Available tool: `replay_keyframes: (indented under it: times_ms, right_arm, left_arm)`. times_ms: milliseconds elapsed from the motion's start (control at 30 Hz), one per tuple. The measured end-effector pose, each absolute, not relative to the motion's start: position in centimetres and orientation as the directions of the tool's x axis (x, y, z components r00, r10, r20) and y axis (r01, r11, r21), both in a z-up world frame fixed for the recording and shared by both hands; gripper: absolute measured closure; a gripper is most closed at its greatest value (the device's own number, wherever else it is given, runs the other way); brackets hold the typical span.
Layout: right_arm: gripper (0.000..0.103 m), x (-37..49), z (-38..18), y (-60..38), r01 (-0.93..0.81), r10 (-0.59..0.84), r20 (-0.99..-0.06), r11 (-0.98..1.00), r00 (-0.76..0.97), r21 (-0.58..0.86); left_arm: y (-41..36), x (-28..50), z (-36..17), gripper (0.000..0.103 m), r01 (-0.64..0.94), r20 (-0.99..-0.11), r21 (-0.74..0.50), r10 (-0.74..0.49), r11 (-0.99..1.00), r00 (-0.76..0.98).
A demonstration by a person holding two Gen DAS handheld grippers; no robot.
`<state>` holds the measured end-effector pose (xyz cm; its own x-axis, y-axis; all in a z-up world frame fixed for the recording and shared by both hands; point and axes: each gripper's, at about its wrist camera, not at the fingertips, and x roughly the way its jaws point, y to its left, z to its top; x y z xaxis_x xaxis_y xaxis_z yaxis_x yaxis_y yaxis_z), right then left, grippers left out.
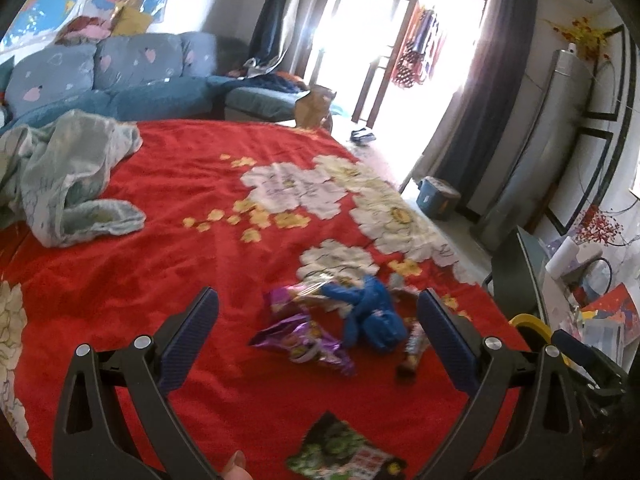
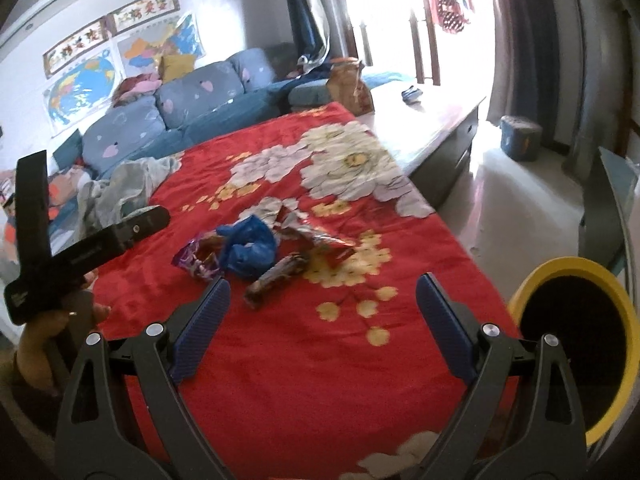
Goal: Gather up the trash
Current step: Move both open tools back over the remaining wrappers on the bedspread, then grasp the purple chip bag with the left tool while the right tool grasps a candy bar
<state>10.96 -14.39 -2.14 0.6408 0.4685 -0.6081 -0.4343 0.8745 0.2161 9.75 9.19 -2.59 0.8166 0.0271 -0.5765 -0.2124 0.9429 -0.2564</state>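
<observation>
The trash lies in a loose cluster near the right edge of the red flowered blanket [image 1: 168,208]: one crumpled blue bag [image 1: 374,316], one shiny purple wrapper [image 1: 304,336], one brown bar wrapper [image 1: 412,350], and one green-printed packet [image 1: 344,452] toward the near edge. The left gripper [image 1: 318,334] hangs with jaws wide, holding nothing. The right gripper [image 2: 322,322] is likewise spread wide and empty, beside one yellow-rimmed bin [image 2: 576,344].
</observation>
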Motion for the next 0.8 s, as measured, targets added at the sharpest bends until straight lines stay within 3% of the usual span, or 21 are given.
replay_keyframes:
  times_ms: [300, 400, 600, 800]
  right_arm:
    - [0.023, 13.1, -4.0, -10.8, -0.434, 0.453, -0.662, 0.877, 0.597, 0.208]
    - [0.029, 14.1, -5.0, -9.7, -0.428, 0.451, -0.686, 0.877, 0.571, 0.221]
    - [0.04, 15.9, -6.7, -8.2, -0.415, 0.463, -0.721, 0.871, 0.516, 0.263]
    - [0.052, 17.0, -8.2, -7.4, -0.4, 0.472, -0.749, 0.867, 0.464, 0.298]
  left_arm:
    - [12.1, 10.2, -5.8, 0.009, -0.229, -0.623, -0.378, -0.063, 0.897, 0.78]
    - [12.3, 10.6, -6.9, 0.019, -0.212, -0.635, -0.417, -0.116, 0.884, 0.764]
    - [12.5, 11.2, -8.7, 0.028, -0.193, -0.637, -0.479, -0.187, 0.856, 0.748]
    - [12.3, 12.1, -9.4, 0.03, -0.188, -0.642, -0.483, -0.2, 0.855, 0.74]
